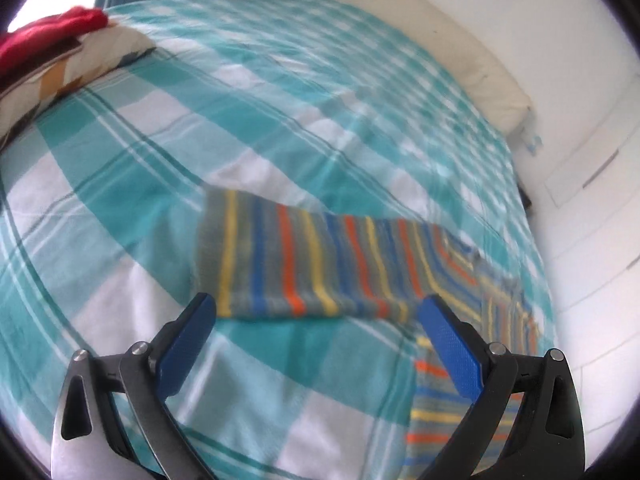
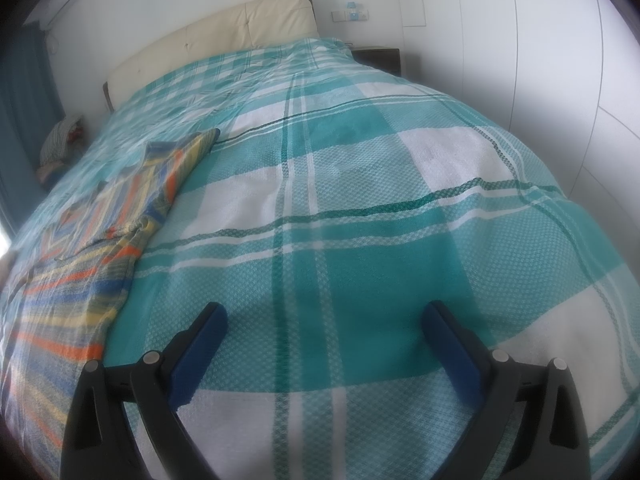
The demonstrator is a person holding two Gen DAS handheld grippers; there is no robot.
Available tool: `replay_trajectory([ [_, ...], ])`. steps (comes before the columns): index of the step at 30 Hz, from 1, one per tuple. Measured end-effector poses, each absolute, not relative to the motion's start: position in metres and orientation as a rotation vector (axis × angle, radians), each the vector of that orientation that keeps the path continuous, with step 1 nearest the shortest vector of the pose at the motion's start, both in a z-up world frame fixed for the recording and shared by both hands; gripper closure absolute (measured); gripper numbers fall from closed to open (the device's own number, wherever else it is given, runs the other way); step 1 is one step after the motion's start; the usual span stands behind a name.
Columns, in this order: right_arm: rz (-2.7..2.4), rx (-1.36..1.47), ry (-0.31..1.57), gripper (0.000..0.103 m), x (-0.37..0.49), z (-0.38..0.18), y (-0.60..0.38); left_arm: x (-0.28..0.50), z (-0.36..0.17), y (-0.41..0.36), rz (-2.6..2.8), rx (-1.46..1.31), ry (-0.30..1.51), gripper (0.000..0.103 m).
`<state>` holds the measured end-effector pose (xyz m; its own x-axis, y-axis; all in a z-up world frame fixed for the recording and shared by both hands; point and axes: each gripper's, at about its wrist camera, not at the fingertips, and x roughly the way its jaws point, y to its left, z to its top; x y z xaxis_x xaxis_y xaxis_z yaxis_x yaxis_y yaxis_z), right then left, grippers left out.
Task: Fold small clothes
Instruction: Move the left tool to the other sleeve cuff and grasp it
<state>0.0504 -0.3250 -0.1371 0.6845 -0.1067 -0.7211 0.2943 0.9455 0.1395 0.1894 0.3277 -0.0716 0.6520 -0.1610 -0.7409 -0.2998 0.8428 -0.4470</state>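
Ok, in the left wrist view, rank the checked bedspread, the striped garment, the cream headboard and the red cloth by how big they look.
1. Teal-and-white checked bedspread, by far the largest.
2. Multicoloured striped knit garment.
3. Cream padded headboard.
4. Red cloth on the patterned pillow.

The garment lies nearest the camera, so ranks two and three are unsure.

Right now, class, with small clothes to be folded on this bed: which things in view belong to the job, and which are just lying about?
Belongs to the job:
striped garment
left hand-held gripper, open
right hand-held gripper, open

Just lying about:
patterned pillow
red cloth
cream headboard
dark nightstand
checked bedspread, the work surface only
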Motion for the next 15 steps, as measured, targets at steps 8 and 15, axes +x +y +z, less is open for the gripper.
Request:
replay_trajectory([
  [8, -0.229, 0.241, 0.794, 0.004, 0.053, -0.139, -0.324, 0.25, -0.132, 0.388, 0.149, -0.666, 1.095, 0.022],
  [15, -0.229, 0.24, 0.795, 0.004, 0.053, -0.139, -0.324, 0.266, -0.131, 0.371, 0.043, -0.606, 1.109, 0.099],
])
